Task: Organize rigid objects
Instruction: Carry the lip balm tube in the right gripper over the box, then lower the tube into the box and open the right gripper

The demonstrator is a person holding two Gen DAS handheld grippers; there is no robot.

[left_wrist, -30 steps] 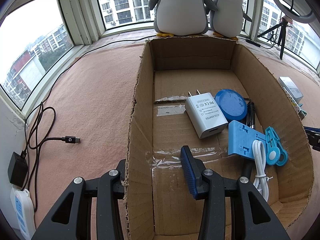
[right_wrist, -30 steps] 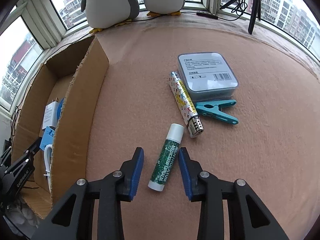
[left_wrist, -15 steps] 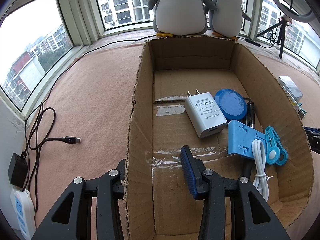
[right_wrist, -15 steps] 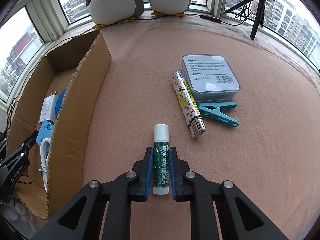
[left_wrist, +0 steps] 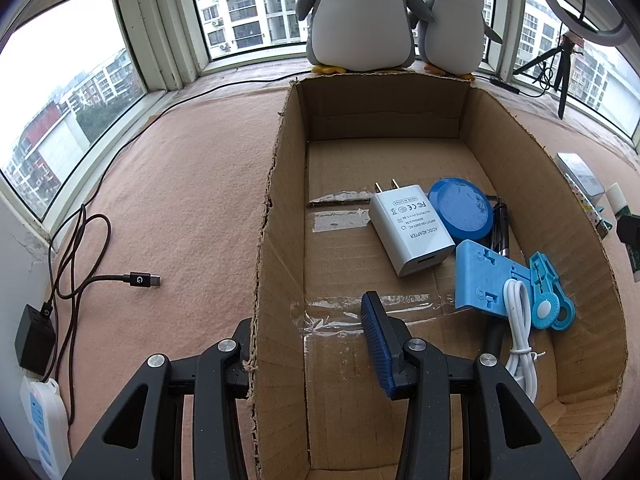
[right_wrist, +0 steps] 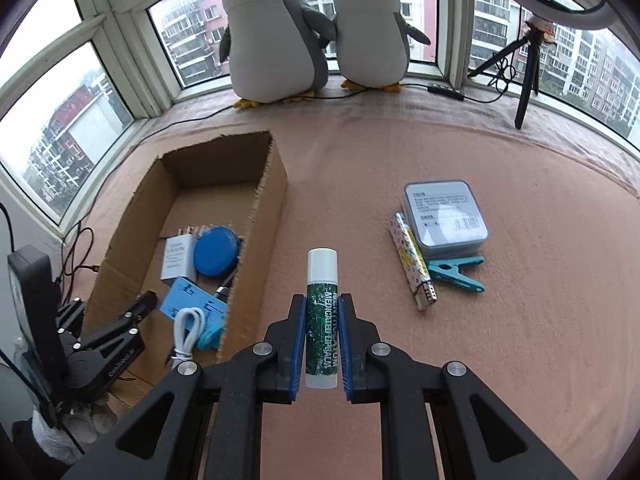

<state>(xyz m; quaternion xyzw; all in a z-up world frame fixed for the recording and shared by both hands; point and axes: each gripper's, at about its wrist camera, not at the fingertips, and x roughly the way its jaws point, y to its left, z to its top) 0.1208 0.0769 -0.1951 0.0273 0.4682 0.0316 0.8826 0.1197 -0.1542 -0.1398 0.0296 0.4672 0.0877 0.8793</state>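
Observation:
My right gripper [right_wrist: 322,312] is shut on a green-labelled lip balm stick [right_wrist: 322,268] with a white cap, held clear above the pink cloth. To its left is the open cardboard box [right_wrist: 264,240], which holds a white adapter [left_wrist: 412,228], a blue round lid [left_wrist: 460,212], a blue plastic block [left_wrist: 484,280] and a white cable [left_wrist: 518,320]. My left gripper [left_wrist: 308,340] straddles the box's left wall [left_wrist: 280,240] with its jaws apart, one finger outside and one inside. On the cloth to the right lie a grey case [right_wrist: 444,216], a patterned lighter [right_wrist: 412,260] and a teal clothespin [right_wrist: 456,274].
Two plush penguins [right_wrist: 276,40] stand on the window sill behind the box. A tripod [right_wrist: 528,64] with a ring light is at the back right. A dark cable [left_wrist: 136,280], a black charger [left_wrist: 34,340] and a white power strip [left_wrist: 40,420] lie left of the box.
My right gripper closed on the lip balm stick and lifted it off the cloth, pulling back so more of the box shows. The left gripper has not moved.

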